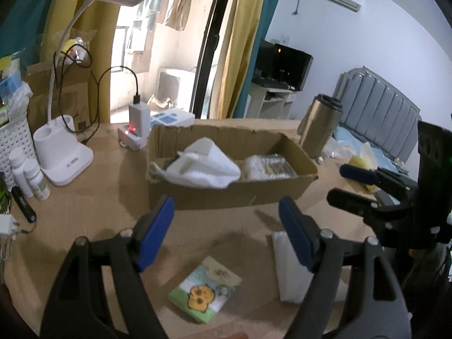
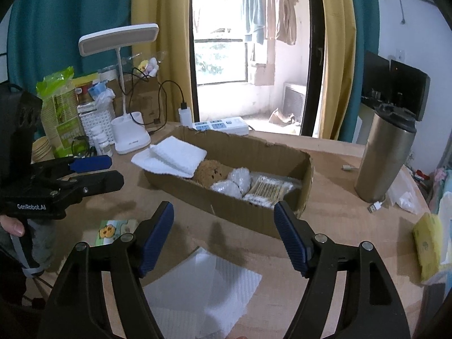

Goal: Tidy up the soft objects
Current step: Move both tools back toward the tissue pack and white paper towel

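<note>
Where corrugated cardboard box sits, ribbed white towel lies folded.

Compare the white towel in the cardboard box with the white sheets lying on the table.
The white towel sits folded inside the cardboard box, draped over its left end; the white sheets lie flat on the table, outside it. The towel looks thick; the sheets look thin. Both are white and textured.
</note>
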`<state>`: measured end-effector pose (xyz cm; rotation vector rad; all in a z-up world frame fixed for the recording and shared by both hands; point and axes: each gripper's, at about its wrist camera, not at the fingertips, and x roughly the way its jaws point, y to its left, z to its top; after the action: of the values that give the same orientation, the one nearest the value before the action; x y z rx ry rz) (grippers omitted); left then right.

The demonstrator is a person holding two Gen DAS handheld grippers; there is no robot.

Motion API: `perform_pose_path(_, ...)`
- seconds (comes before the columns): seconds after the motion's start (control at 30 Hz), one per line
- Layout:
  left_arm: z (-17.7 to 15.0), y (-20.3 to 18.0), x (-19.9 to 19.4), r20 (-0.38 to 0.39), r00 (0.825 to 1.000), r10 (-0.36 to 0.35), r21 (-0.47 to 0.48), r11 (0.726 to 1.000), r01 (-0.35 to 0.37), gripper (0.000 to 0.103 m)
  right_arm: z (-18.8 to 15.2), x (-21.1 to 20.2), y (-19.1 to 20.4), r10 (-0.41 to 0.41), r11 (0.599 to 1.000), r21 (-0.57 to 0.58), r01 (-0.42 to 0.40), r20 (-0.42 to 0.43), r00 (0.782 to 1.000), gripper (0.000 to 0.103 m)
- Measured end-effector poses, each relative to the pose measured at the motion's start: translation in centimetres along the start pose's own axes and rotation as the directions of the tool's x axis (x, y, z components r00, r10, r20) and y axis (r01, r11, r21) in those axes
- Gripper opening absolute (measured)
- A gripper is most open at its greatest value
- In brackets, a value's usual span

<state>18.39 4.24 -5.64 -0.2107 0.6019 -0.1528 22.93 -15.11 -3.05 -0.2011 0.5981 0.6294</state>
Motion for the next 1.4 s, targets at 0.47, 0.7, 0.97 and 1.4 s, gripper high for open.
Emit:
perform_pose_path(0.47,-3.6,0.3,0.6,-0.086,0.996,0.008,-0.021,1.000,-0.010,0.078,-3.5,0.3,-0.1,0.011,1.000,-0.008,-0.012,-0.083,0.997,0.077)
perform_pose_path(0.7,-4.8,0.6,0.9,-0.120,0.993,-0.004,-0.030,1.000,0.000,0.078,-4.9,0.6,0.1,0.029,1.000,-0.003,-0.030,-0.122,0.992,0.077)
perform_pose_path(0.97,-5.8,1.4,1.3,-0.152,0.988,-0.004,-0.050,0.999,-0.003,0.078,-5.8,1.6,0.8,0.083,0.997,0.014,-0.082,-0.164,0.983,0.077)
perform_pose_path(1.4,-6.5,1.8,1.8,-0.178,0.984,-0.001,-0.042,0.999,-0.006,0.078,-7.1,4.1,1.9,0.094,0.995,-0.014,-0.103,-0.302,0.949,0.077)
